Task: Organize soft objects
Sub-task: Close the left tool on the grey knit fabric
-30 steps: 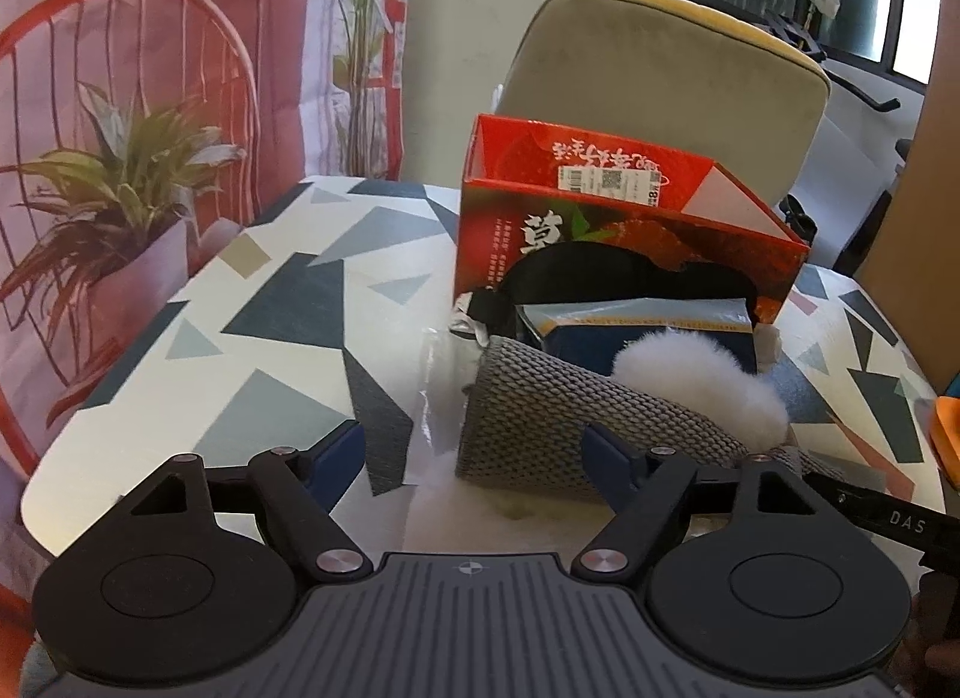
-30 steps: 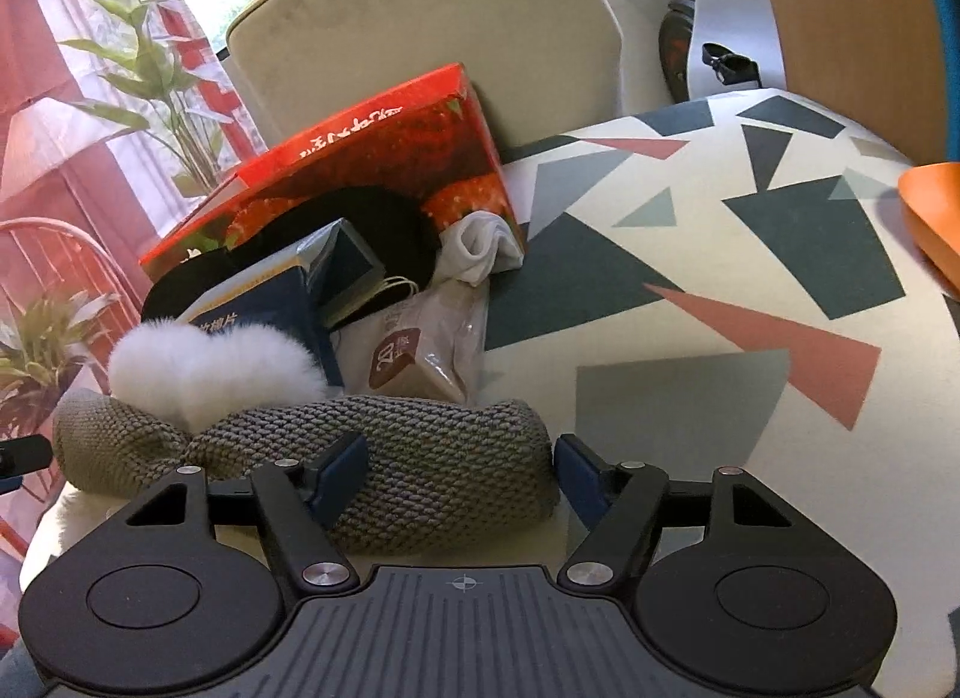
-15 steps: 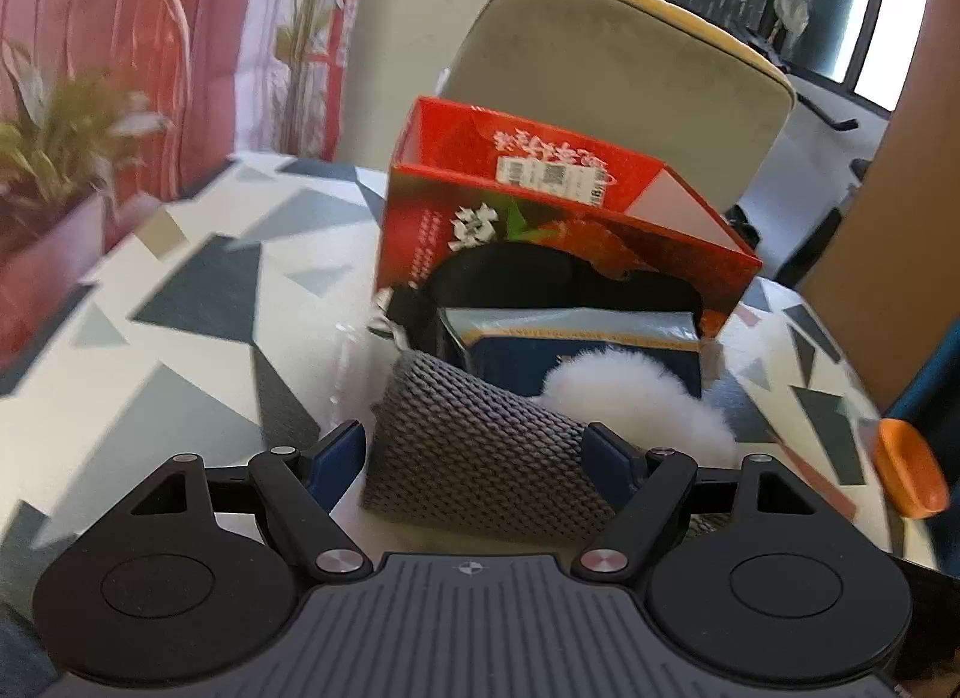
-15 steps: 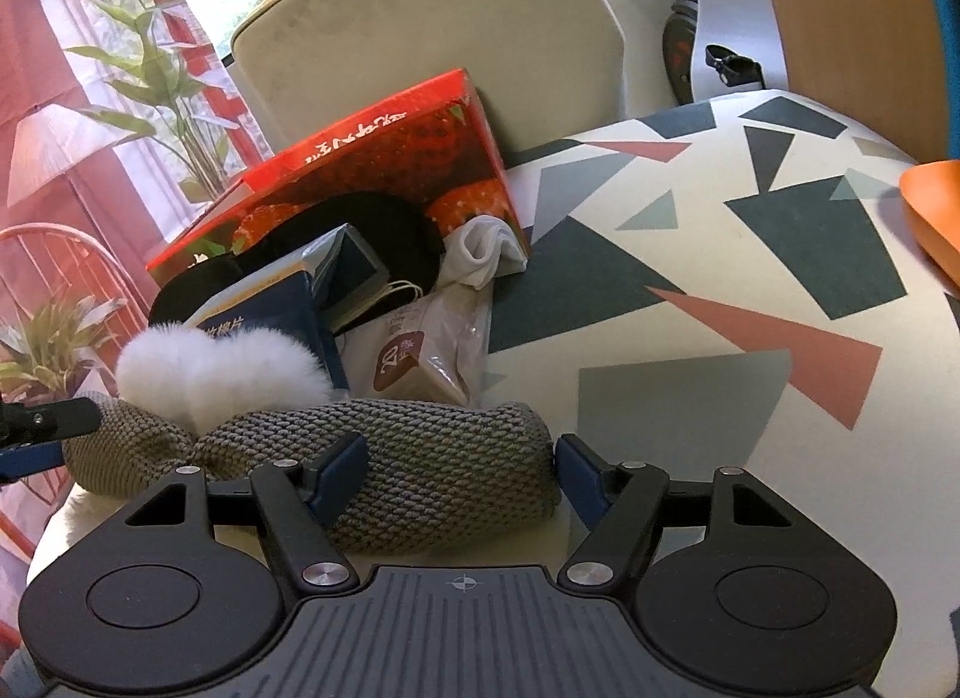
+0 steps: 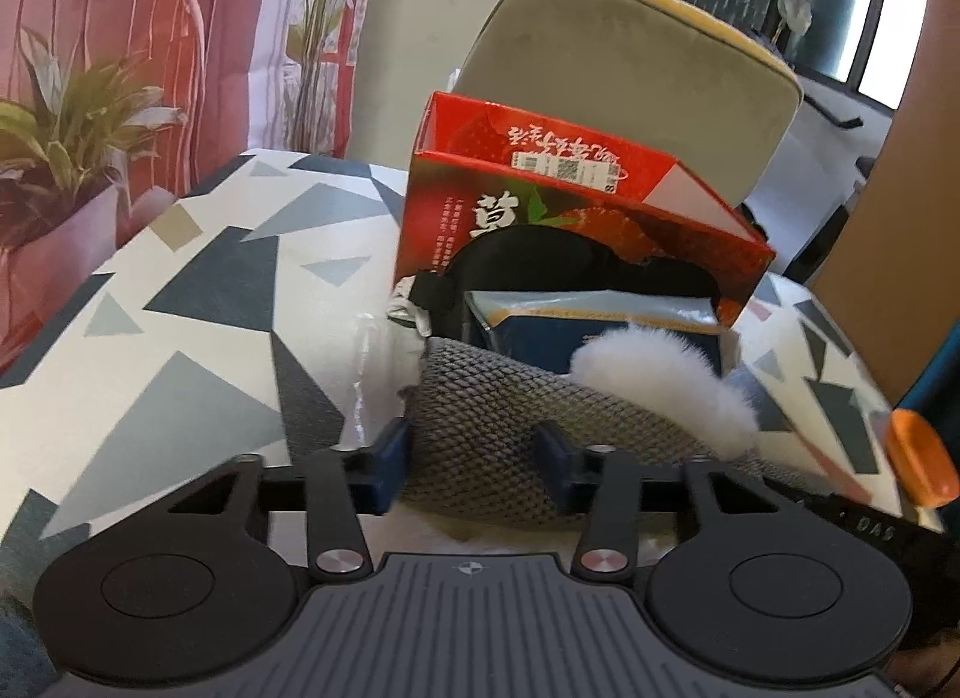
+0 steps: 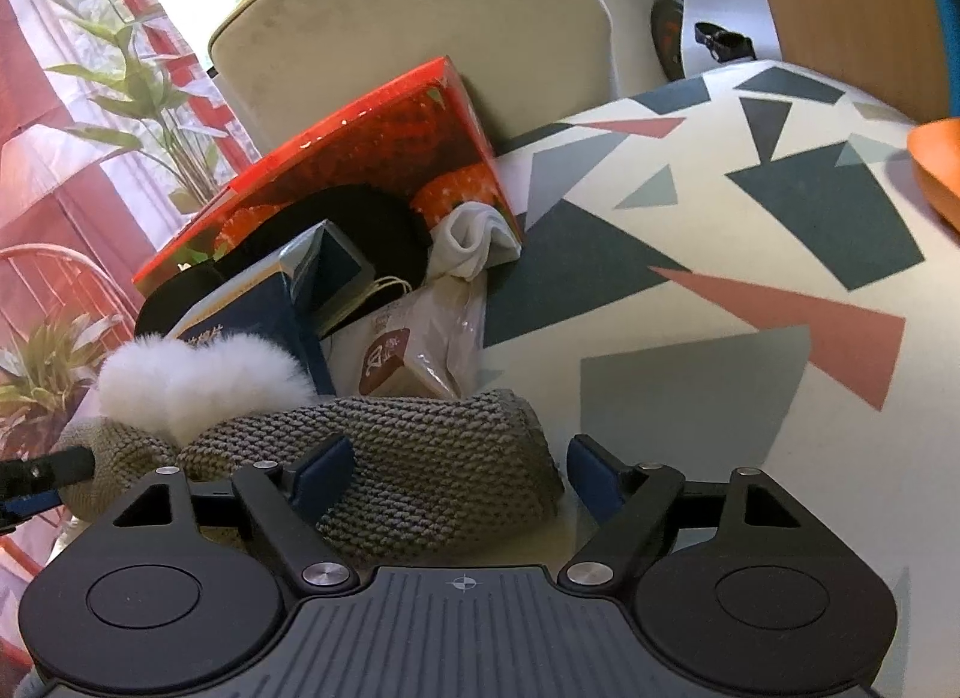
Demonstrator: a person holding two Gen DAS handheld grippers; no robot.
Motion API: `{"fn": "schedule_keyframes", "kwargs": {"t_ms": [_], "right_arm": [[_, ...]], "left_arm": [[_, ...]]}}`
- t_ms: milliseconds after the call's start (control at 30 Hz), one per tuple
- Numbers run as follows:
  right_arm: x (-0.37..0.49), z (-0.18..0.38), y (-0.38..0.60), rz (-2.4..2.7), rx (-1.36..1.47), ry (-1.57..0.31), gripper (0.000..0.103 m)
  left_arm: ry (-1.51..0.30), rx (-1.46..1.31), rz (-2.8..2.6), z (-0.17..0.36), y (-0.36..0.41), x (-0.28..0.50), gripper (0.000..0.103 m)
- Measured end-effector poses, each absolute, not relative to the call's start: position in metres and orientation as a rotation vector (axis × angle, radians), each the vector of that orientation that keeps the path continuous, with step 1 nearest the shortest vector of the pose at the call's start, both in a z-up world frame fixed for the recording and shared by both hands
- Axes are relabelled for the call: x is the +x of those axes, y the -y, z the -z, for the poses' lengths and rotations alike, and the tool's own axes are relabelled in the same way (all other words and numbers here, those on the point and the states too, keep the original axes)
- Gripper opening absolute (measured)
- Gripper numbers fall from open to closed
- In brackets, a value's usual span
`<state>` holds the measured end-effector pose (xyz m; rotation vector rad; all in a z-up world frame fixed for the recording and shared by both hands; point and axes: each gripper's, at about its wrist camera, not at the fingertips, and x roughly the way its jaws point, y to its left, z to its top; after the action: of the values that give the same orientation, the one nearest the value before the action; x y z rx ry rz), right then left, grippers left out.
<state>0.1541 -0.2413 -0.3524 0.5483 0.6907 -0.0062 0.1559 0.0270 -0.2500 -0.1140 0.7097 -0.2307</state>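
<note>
A grey knit hat [image 5: 492, 416] with a white pompom [image 5: 654, 380] lies on the patterned table [image 5: 198, 302], in front of a red strawberry box [image 5: 540, 200]. My left gripper [image 5: 474, 455] is closing, and its blue pads pinch the hat's near left end. In the right wrist view the hat [image 6: 420, 458] stretches across below the pompom [image 6: 198, 380]. My right gripper [image 6: 459, 473] is opening around the hat's other end. One pad lies against the knit and the other stands just clear of it. The box [image 6: 360, 158] holds a black soft item and a blue packet [image 6: 264, 320].
A white sock [image 6: 474, 236] and a clear bag with a brown label [image 6: 408, 350] lie beside the box. An orange item [image 6: 942, 158] sits at the table's right edge. A beige chair [image 5: 630, 86] stands behind the box, and a plant-print curtain hangs to the left.
The left jaws have narrowed from wide open onto the hat's end. The right jaws have spread wider, so one pad has come off the hat. Neither hand has travelled much.
</note>
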Motion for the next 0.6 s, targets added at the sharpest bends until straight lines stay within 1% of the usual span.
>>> {"fn": "schedule_keyframes", "kwargs": {"t_ms": [67, 100, 267, 367, 433, 600], "right_arm": [[0.155, 0.354, 0.242, 0.005, 0.563, -0.695, 0.077], [0.155, 0.355, 0.242, 0.003, 0.568, -0.695, 0.076], [0.154, 0.353, 0.241, -0.014, 0.562, -0.689, 0.07], [0.153, 0.35, 0.241, -0.027, 0.555, -0.686, 0.063], [0.152, 0.349, 0.24, -0.038, 0.551, -0.685, 0.056], [0.15, 0.343, 0.235, -0.051, 0.503, -0.683, 0.046]], "left_arm": [[-0.716, -0.123, 0.235, 0.25, -0.028, 0.157, 0.036], [-0.717, -0.124, 0.238, 0.25, -0.028, 0.157, 0.036], [-0.719, -0.109, 0.24, 0.25, -0.026, 0.155, 0.036], [-0.724, -0.1, 0.237, 0.251, -0.025, 0.155, 0.036], [-0.726, -0.095, 0.238, 0.251, -0.024, 0.156, 0.036], [-0.713, -0.084, 0.241, 0.251, -0.024, 0.152, 0.035]]}}
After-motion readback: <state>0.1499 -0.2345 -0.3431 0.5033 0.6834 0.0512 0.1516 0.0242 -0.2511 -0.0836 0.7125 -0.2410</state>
